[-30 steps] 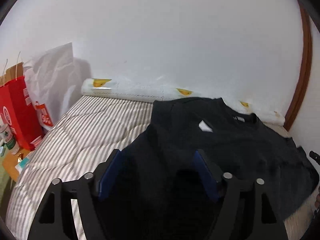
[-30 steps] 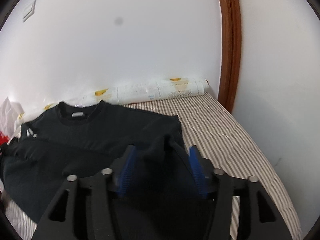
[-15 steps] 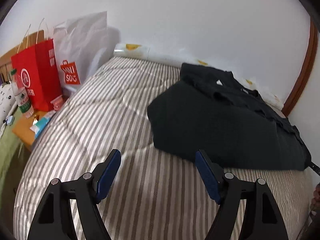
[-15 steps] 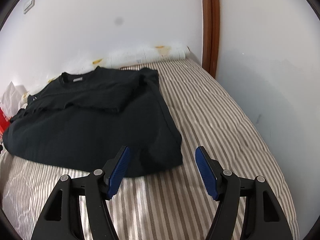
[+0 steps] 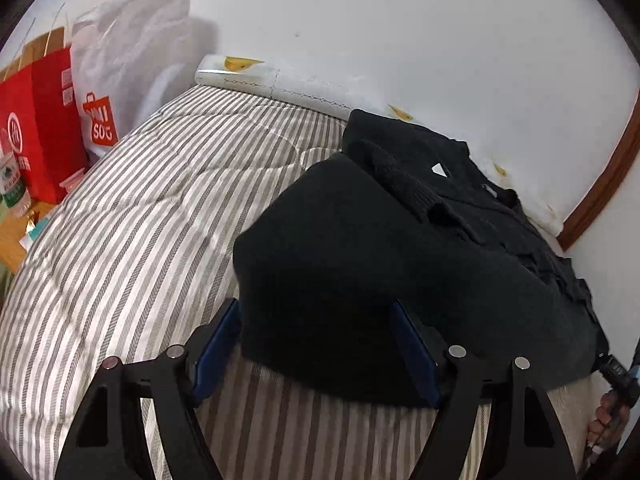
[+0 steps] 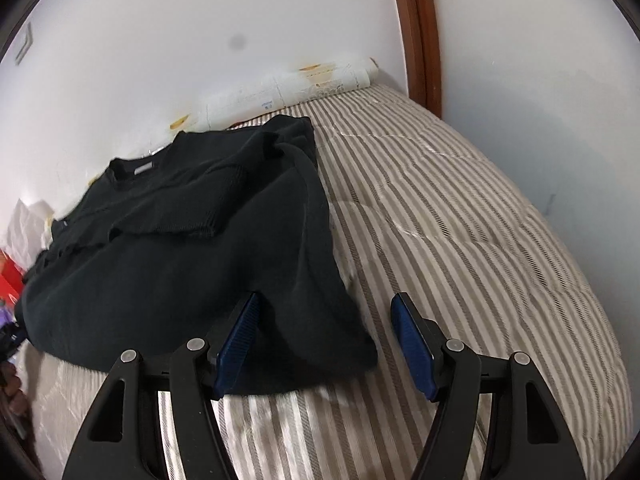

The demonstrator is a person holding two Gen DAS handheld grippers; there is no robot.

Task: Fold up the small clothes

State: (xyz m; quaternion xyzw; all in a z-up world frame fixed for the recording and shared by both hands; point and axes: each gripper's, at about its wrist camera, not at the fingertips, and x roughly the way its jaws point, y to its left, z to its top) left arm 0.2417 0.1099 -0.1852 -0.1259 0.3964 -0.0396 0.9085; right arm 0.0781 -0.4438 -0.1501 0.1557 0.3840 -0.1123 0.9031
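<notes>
A black sweater (image 5: 400,248) lies on the striped bed, its sleeves folded across the chest and its collar toward the wall. In the left wrist view my left gripper (image 5: 316,350) is open, its blue pads either side of the sweater's near left hem corner. In the right wrist view the sweater (image 6: 192,240) fills the left half. My right gripper (image 6: 324,344) is open, with the near right hem corner lying between its pads. Neither gripper holds anything.
The grey-striped bed cover (image 5: 132,240) runs to a white wall. A rolled white mat (image 5: 272,84) lies along the wall. Red and white shopping bags (image 5: 52,120) stand at the bed's left side. A brown door frame (image 6: 420,32) stands at the right.
One second ago both grippers had sweater fabric between their pads. They let go and pulled back. Now both have moved forward again to the near hem corners.
</notes>
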